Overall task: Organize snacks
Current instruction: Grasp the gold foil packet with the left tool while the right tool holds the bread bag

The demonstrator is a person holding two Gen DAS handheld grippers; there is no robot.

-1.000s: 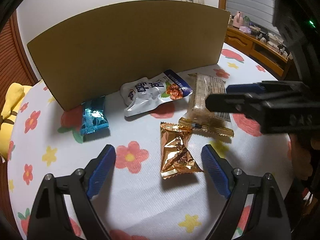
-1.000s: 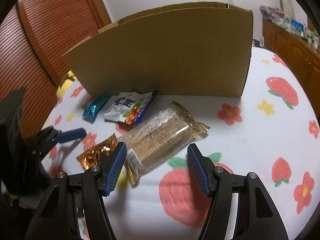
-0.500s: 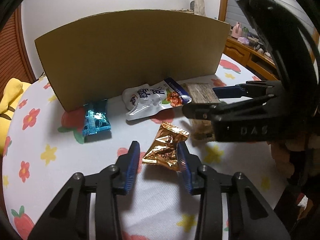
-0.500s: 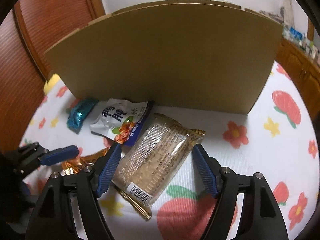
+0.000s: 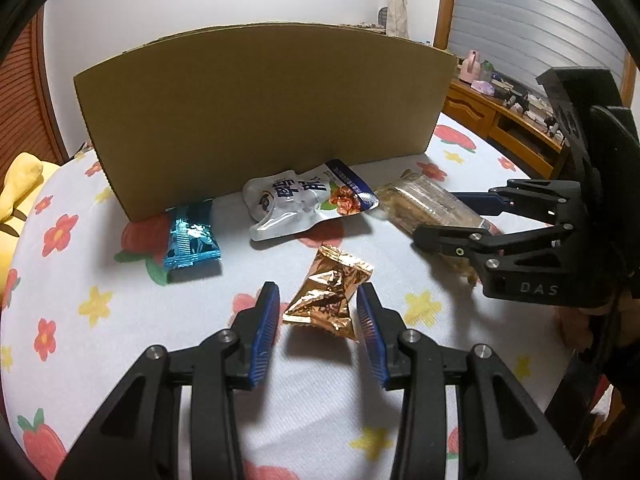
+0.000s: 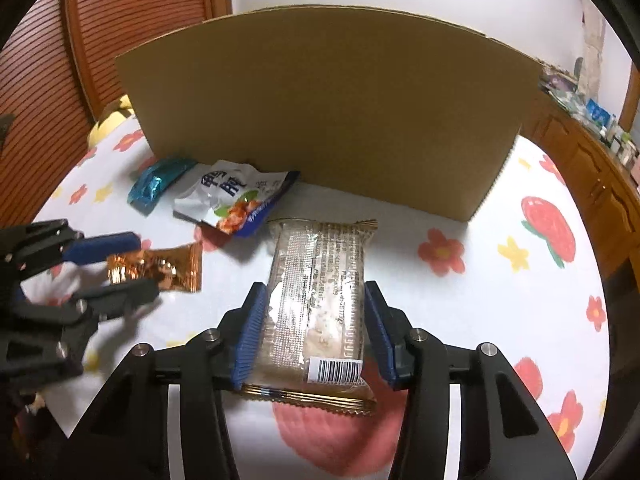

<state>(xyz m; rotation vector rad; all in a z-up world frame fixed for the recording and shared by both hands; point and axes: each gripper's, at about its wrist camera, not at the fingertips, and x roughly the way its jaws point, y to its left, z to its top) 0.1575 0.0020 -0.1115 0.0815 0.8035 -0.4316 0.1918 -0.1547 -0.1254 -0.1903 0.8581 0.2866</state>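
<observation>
My left gripper [image 5: 318, 300] is shut on a gold foil snack [image 5: 330, 300], its blue pads at both sides of the packet. The gold snack also shows in the right wrist view [image 6: 160, 266]. My right gripper [image 6: 314, 316] is shut on a long clear-wrapped cracker pack [image 6: 318, 300], its pads pressing both long sides. The cracker pack also shows in the left wrist view [image 5: 424, 204]. A white pouch [image 5: 308, 198] and a blue foil snack [image 5: 190, 236] lie on the flowered tablecloth [image 5: 100, 312] before a cardboard box [image 5: 260, 108].
The cardboard box [image 6: 332, 108] stands upright across the back of the round table. A yellow plush [image 5: 16, 184] sits beyond the left edge. A wooden cabinet [image 5: 508, 120] with small items stands at the right. A wooden louvred door [image 6: 80, 28] is at the left.
My left gripper has closed on the gold snack. My right gripper has moved in over the cracker pack and closed on its sides; the pack now lies lengthwise between the pads.
</observation>
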